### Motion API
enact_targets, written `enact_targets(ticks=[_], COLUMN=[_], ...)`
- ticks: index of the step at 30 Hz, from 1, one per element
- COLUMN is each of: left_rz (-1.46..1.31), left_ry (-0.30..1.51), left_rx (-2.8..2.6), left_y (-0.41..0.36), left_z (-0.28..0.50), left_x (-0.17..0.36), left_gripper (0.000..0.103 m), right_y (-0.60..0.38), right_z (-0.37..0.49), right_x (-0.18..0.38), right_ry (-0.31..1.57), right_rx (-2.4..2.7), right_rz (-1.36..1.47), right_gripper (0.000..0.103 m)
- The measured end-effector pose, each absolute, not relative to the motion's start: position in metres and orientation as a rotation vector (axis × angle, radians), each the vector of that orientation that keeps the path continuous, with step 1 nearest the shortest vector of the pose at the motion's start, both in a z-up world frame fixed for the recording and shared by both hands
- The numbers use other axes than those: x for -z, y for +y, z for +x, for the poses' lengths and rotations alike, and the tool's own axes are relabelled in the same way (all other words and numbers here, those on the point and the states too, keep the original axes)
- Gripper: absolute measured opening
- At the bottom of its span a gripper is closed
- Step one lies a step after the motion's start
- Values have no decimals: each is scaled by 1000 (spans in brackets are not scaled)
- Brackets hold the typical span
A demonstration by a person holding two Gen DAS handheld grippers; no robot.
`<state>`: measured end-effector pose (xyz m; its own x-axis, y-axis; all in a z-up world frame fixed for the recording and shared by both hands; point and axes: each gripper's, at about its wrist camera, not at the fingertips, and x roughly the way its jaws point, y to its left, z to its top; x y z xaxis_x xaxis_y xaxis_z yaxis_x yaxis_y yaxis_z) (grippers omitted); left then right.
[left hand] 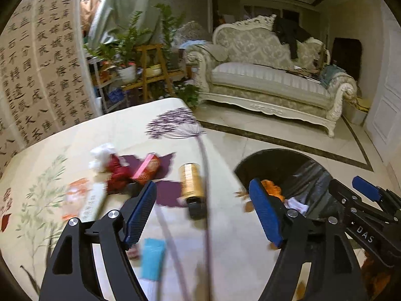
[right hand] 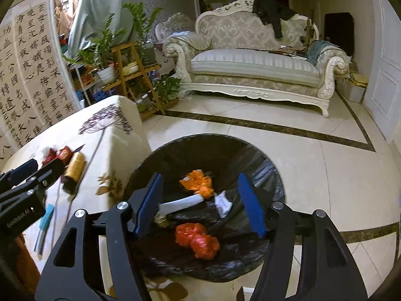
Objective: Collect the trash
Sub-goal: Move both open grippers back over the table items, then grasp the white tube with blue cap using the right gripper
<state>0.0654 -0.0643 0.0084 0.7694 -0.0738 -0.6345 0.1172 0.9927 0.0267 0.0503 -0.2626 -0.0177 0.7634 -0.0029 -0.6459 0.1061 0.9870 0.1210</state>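
Left gripper (left hand: 203, 215) hangs over the table edge, jaws spread wide, nothing between the blue pads. Beneath it on the flowered tablecloth (left hand: 120, 130) the trash sits in a loose cluster: a gold cylinder (left hand: 191, 184) lying on its side near the edge, a red-and-pink packet (left hand: 147, 169), a crumpled red wrapper (left hand: 116, 173) beside a white tissue wad (left hand: 101, 156), and a teal slip (left hand: 153, 259) close in. The blur here is heavy, so the orange-and-white piece (left hand: 75, 195) could be a wrapper. Right gripper (right hand: 200, 204) is over the black-lined bin (right hand: 175, 150) on the floor, jaws parted and empty. Down in the bin lie an orange bag (right hand: 198, 183), a white strip (right hand: 183, 204) and a red-orange crumpled bag (right hand: 196, 240)
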Motion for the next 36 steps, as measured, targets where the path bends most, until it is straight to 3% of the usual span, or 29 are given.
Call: enact_targets(ticks=[36], left_rz=[-81], left_ry=[726], left_rx=[-299], left_y=[140], left_z=[-2], left_x=[18], left_gripper=[75], right_y=[-41], right_z=[18], right_x=[34], right_ry=[827], right_rx=[-326], right_rz=[-120], right_gripper=[61])
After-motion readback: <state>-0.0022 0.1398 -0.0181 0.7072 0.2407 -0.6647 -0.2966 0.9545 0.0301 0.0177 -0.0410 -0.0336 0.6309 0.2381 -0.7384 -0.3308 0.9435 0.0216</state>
